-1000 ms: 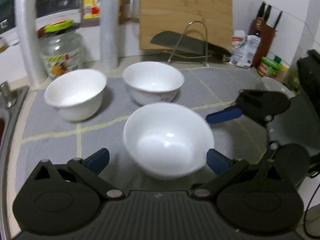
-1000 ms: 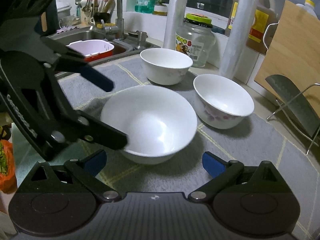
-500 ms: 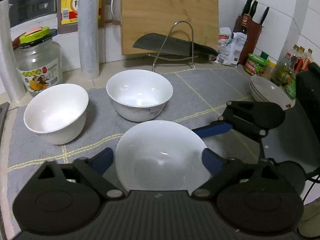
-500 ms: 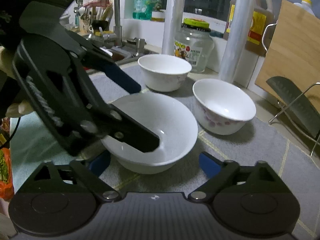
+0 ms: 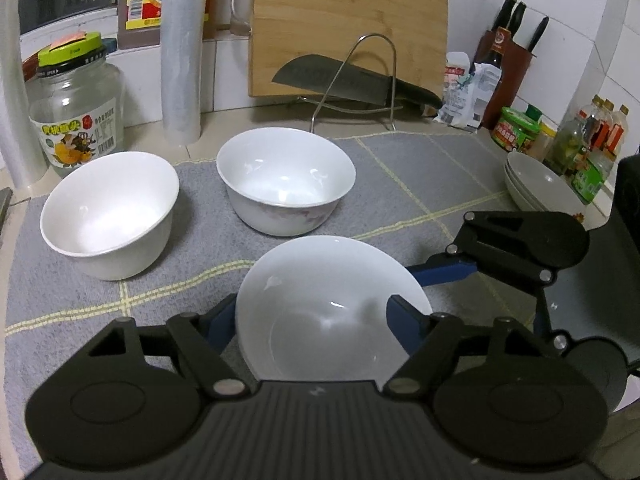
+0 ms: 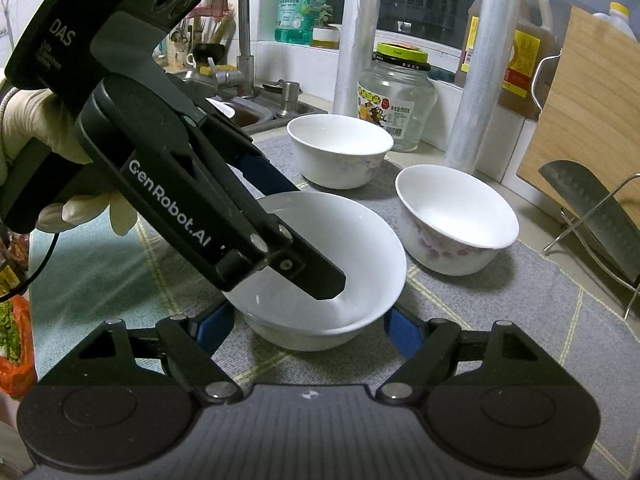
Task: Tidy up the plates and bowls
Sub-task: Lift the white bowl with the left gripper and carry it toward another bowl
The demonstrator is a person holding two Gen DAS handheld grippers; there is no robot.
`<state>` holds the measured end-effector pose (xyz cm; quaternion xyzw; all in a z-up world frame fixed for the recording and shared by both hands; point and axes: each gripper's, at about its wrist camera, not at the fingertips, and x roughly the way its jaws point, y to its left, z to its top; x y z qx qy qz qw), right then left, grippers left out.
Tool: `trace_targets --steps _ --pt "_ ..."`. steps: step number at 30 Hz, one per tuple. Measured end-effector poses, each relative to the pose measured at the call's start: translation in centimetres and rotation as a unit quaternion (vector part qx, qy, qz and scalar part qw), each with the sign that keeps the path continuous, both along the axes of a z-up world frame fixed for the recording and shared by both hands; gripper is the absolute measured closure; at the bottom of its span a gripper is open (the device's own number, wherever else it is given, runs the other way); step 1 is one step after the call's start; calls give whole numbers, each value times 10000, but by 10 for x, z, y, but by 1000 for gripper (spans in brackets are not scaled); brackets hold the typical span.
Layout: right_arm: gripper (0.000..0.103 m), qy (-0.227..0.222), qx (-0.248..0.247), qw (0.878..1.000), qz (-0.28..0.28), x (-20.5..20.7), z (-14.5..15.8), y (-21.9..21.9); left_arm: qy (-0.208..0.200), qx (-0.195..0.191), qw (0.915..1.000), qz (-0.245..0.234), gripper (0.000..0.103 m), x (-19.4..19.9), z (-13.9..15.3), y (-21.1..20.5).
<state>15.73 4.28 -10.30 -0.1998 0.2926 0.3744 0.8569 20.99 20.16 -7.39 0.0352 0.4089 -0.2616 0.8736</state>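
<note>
Three white bowls stand on a grey mat (image 5: pixel 400 200). The nearest wide bowl (image 5: pixel 332 304) (image 6: pixel 360 256) sits between the fingers of both grippers. My left gripper (image 5: pixel 316 324) straddles its near rim, one finger inside the bowl, one outside; it also shows in the right wrist view (image 6: pixel 296 240), reaching in from the left. My right gripper (image 6: pixel 310 328) is open, its blue pads on either side of the bowl's base. A flowered bowl (image 5: pixel 286 180) (image 6: pixel 456 220) and a plain bowl (image 5: pixel 108 212) (image 6: pixel 340 150) stand behind.
A stack of plates (image 5: pixel 536 184) sits at the mat's right. A cleaver on a wire rack (image 5: pixel 352 80), a cutting board (image 5: pixel 344 20), a glass jar (image 5: pixel 76 108), film rolls (image 5: pixel 180 52) and a knife block (image 5: pixel 508 68) line the back. The sink (image 6: pixel 240 108) lies left.
My left gripper has moved forward and closed in around the near bowl's rim. My right gripper has come closer to the bowl, its pads now flanking the base.
</note>
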Motion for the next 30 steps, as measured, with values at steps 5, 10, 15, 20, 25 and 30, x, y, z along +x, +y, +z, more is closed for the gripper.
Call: trace_targets --steps 5,10,15,20,25,30 --pt "18 -20 2 10000 -23 -3 4 -2 -46 21 10000 -48 26 -4 4 -3" --pt "18 -37 8 10000 -65 -11 12 -12 -102 1 9999 -105 26 -10 10 -11" --pt "18 -38 12 9999 -163 -20 18 -32 -162 -59 9995 -274 25 -17 16 -29" --pt "18 -25 -52 9993 -380 -27 21 -58 -206 -123 9984 -503 25 -19 16 -58" --pt "18 -16 -132 9983 -565 -34 20 -80 -166 -169 9973 -689 25 -19 13 -83" --pt "18 94 -206 9977 -644 -38 17 -96 -68 -170 9966 -806 25 -21 7 -101"
